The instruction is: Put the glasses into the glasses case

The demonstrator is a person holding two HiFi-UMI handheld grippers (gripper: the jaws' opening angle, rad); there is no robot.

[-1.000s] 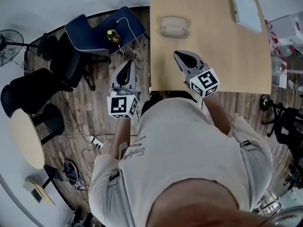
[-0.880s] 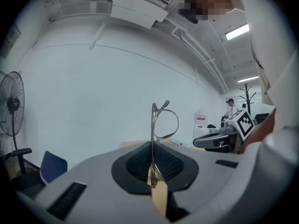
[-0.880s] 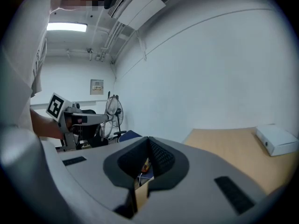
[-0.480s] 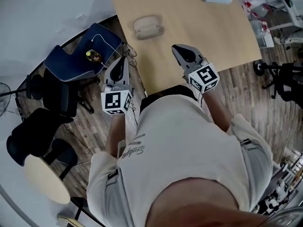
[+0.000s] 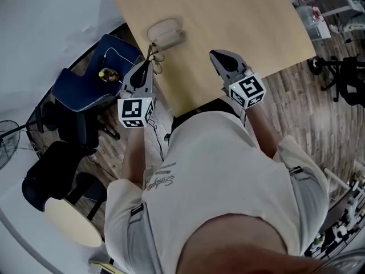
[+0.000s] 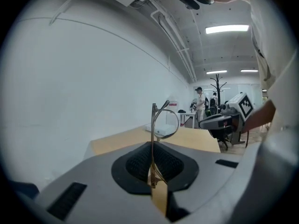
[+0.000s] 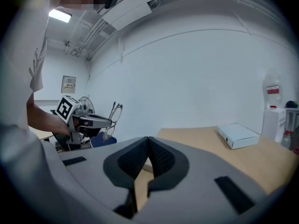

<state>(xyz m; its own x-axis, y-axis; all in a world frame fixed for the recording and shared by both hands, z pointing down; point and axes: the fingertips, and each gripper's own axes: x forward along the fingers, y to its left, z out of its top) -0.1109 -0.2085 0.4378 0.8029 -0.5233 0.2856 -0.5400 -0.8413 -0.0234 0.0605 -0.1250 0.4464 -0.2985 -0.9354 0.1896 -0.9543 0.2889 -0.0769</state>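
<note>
Right now, in the head view, your left gripper point(image 5: 142, 73) hangs at the left edge of the table point(image 5: 251, 33), and the glasses point(image 5: 153, 55) stick out past its tip, close to the beige glasses case point(image 5: 165, 32). The case lies on the tabletop near that edge and looks closed, though you can't be sure from here. Your right gripper point(image 5: 223, 63) hangs over the table's near side, apart from the case. In the left gripper view, the jaws are clenched on the thin frame, which stands upright with one lens above the pads. In the right gripper view, the jaws are pressed together with nothing between them, and a white box point(image 7: 238, 134) sits farther along the table. So the pickup looks done, and you likely still have to open the case and lay the glasses inside.
</note>
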